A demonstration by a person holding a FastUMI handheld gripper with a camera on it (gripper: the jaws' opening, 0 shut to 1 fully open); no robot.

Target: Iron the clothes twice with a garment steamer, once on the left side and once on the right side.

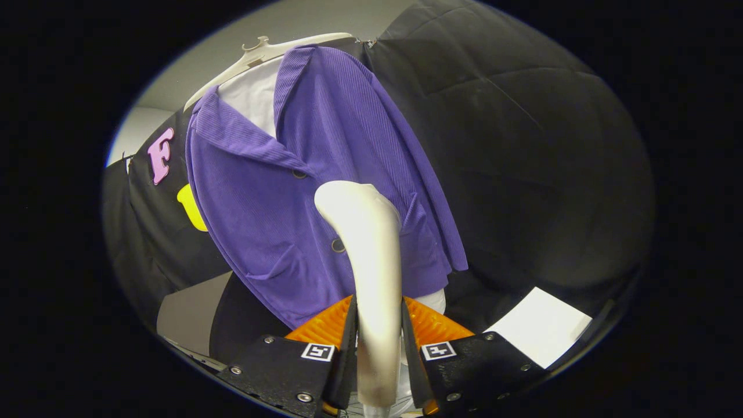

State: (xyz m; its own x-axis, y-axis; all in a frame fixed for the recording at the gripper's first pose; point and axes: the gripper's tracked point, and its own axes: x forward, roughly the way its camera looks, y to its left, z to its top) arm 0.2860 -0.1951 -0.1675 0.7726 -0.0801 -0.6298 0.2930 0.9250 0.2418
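A purple ribbed shirt (302, 191) hangs on a pale hanger (264, 52) over a white undershirt (255, 96), against the black cloth wall. My gripper (378, 325) is shut on the handle of a cream garment steamer (371, 255), both fingers pressing its sides. The steamer rises between the fingers and curves forward. Its head lies close to the shirt's buttoned front, near the middle and a little to the right of the lower button (338, 245). Whether the head touches the cloth I cannot tell.
The black cloth wall (522, 145) runs behind and to the right of the shirt. A white sheet (543, 334) lies low to the right of the fingers. A grey panel (188, 313) shows low on the left.
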